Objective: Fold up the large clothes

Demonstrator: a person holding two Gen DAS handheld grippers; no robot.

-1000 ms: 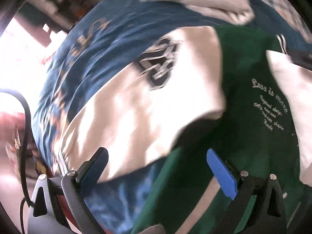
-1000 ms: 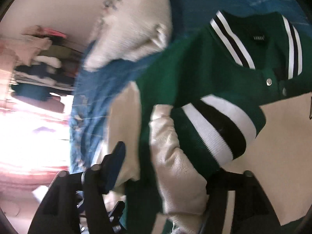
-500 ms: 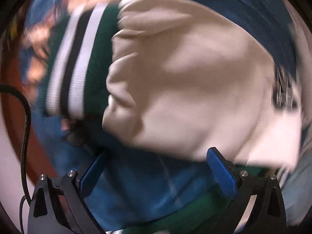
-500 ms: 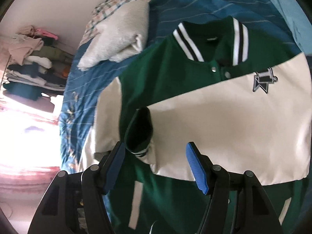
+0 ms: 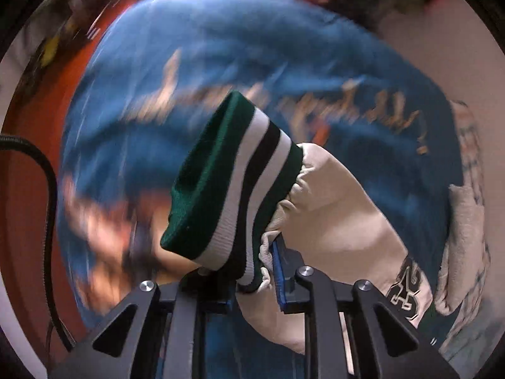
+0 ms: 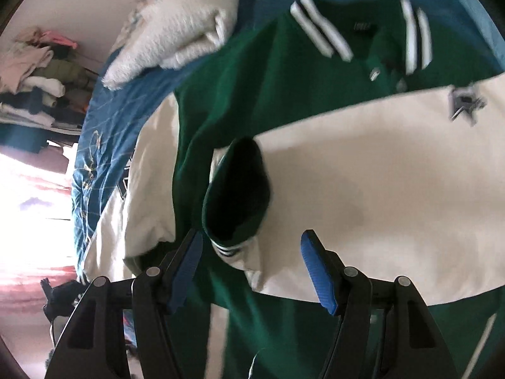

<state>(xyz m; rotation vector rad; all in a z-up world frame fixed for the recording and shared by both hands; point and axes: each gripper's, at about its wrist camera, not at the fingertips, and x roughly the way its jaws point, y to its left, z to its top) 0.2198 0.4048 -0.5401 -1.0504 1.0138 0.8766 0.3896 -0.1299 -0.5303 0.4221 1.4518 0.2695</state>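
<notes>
A green varsity jacket [image 6: 252, 88] with cream sleeves and striped collar lies spread on a blue bedspread [image 6: 104, 132]. One cream sleeve [image 6: 378, 195] is folded across its chest, its dark green cuff [image 6: 236, 189] just ahead of my right gripper [image 6: 249, 265], which is open and empty. My left gripper [image 5: 252, 271] is shut on the other sleeve's striped cuff [image 5: 227, 183], where it meets the cream sleeve [image 5: 331, 214], and holds it lifted above the bedspread [image 5: 221, 57].
A white fluffy pillow [image 6: 176, 28] lies at the head of the bed next to the jacket's shoulder. Piled clothes [image 6: 34, 75] fill shelves at the left. Bright window light comes from the left side. An orange floor [image 5: 28, 189] borders the bed.
My left gripper has shut on the striped sleeve cuff and lifted it. My right gripper has let go of the folded sleeve, stays open and has moved closer to it.
</notes>
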